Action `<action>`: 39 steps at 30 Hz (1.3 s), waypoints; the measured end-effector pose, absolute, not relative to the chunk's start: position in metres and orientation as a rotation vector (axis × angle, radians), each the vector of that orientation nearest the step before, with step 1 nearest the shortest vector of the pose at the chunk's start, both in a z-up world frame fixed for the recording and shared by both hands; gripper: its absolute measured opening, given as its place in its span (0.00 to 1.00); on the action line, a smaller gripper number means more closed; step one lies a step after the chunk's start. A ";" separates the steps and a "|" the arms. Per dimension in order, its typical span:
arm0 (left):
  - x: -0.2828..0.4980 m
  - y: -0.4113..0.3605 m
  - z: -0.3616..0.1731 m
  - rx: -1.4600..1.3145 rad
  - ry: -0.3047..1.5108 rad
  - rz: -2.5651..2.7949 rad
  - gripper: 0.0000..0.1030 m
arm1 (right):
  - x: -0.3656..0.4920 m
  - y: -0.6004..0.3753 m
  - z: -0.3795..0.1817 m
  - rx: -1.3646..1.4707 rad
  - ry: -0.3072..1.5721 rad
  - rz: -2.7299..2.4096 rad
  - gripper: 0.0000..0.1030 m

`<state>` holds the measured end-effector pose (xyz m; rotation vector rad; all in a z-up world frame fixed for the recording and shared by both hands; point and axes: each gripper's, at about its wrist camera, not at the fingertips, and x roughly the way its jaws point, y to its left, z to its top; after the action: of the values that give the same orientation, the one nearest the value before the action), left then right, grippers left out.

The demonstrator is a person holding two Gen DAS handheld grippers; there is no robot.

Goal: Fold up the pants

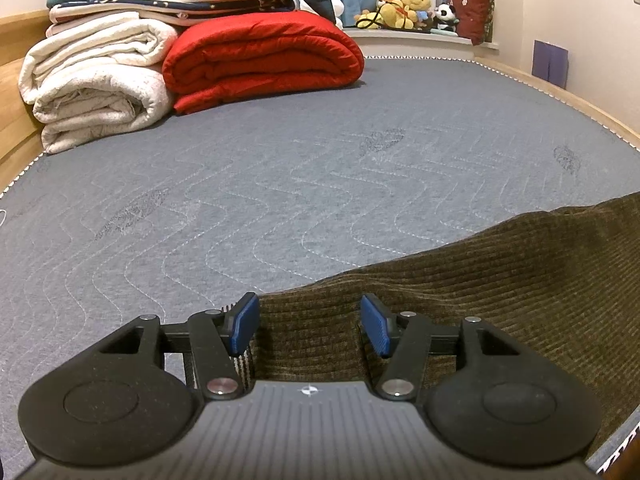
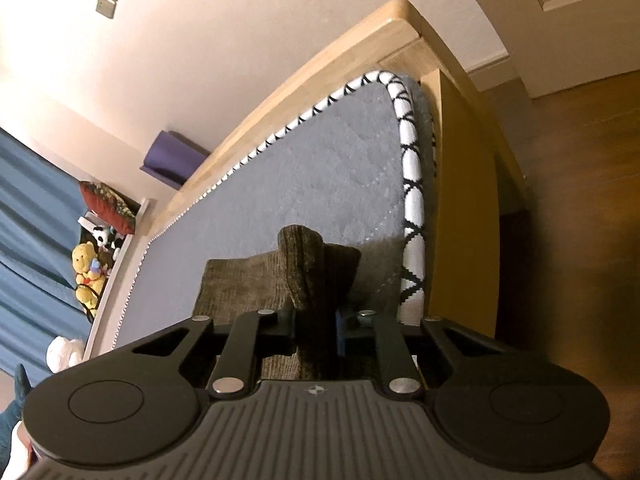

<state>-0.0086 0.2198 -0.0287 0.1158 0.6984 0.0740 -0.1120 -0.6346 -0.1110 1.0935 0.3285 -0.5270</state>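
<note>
Brown corduroy pants (image 1: 480, 280) lie on the grey quilted mattress (image 1: 280, 184), filling the lower right of the left wrist view. My left gripper (image 1: 310, 326) stands open over the pants' edge. Its blue pads (image 1: 244, 322) are apart, with flat fabric between them and not pressed. In the right wrist view my right gripper (image 2: 316, 328) is shut on a bunched fold of the pants (image 2: 316, 264), which sticks up out of the jaws. The rest of the pants (image 2: 240, 284) lies flat near the mattress corner (image 2: 320, 168).
A folded red quilt (image 1: 264, 56) and white blankets (image 1: 96, 80) are stacked at the far left of the bed, with plush toys (image 1: 404, 8) on a ledge behind. The mattress's patterned edge (image 2: 412, 184) and wooden bed frame (image 2: 464, 200) run close on the right, with floor beyond.
</note>
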 end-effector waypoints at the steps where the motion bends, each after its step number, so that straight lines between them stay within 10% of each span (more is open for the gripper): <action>1: -0.009 0.220 -0.029 0.118 0.700 0.074 0.60 | -0.113 -0.633 -0.109 1.086 0.323 -0.527 0.16; 13: -0.017 0.228 -0.028 0.106 0.694 0.080 0.62 | -0.114 -0.614 -0.094 0.978 0.316 -0.555 0.14; 25: -0.018 0.221 -0.030 0.124 0.698 0.069 0.62 | -0.110 -0.352 0.045 0.073 0.160 -0.144 0.12; 39: -0.005 0.196 -0.029 0.067 0.712 -0.052 0.66 | -0.224 -0.079 -0.101 -0.848 0.326 0.521 0.17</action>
<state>-0.0051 0.1964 -0.0286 0.0668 0.7121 -0.0516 -0.2236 -0.0791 -0.1010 -0.8481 0.3260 0.5211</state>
